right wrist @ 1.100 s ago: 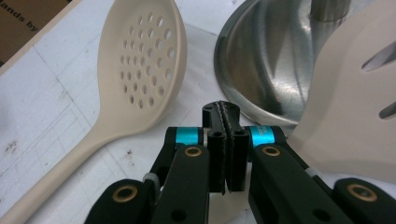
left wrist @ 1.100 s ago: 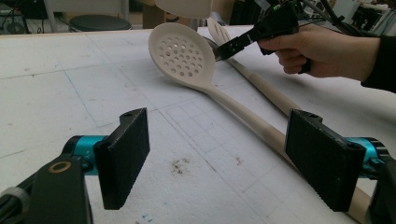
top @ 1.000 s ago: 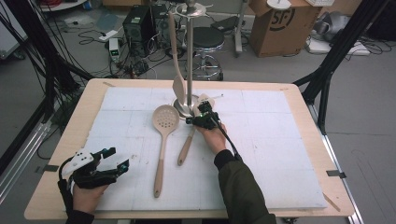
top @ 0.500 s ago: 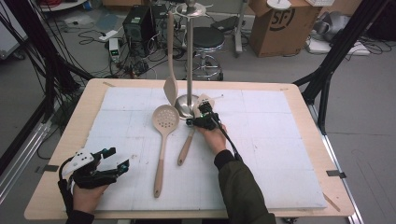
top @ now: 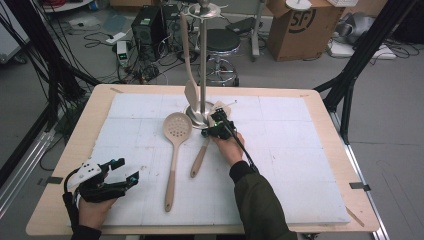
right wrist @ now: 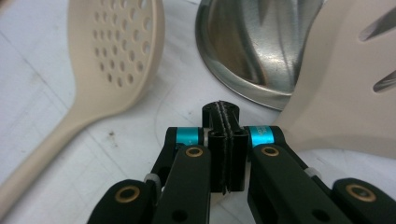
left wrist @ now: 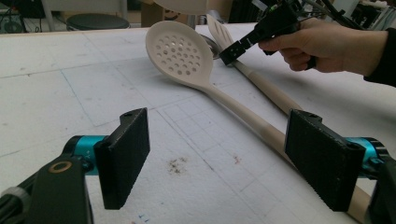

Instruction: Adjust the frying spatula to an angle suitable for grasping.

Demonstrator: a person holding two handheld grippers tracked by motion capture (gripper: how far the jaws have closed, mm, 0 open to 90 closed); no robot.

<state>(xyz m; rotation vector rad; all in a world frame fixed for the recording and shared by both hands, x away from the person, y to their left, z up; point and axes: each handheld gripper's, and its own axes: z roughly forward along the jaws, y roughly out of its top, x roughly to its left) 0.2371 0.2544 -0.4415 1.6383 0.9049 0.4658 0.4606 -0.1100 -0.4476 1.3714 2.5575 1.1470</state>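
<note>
The right gripper (right wrist: 224, 140) has its jaws pressed flat together with nothing between them; in the high view it (top: 216, 126) sits low over the white foam mat (top: 300, 165), just beside the round steel base (right wrist: 252, 51) of the utensil stand (top: 202, 60), with the person's right hand (top: 229, 146) behind it; directly ahead of its tip and to one side lies the cream head of a slotted turner (right wrist: 345, 93), resting against the stand's base, its slots visible at the edge of the right gripper view; the turner's wooden handle (top: 199, 160) runs back toward the person along the mat; on the other side of the gripper lies a perforated spoon (top: 177, 127), bowl near the base and handle (top: 171, 182) pointing to the near edge, close beside the turner but apart from it; a cream spatula (top: 190, 92) hangs from the stand above the mat.

The left gripper (top: 120, 172) rests at the near left corner of the table (top: 60, 165), well apart from the stand; its jaws stand wide apart and hold nothing; in the left gripper view the pads (left wrist: 123, 156) frame bare mat, with the spoon's handle (left wrist: 247, 123) passing just behind the right-hand pad and the right hand (left wrist: 327, 44) farther off.
</note>
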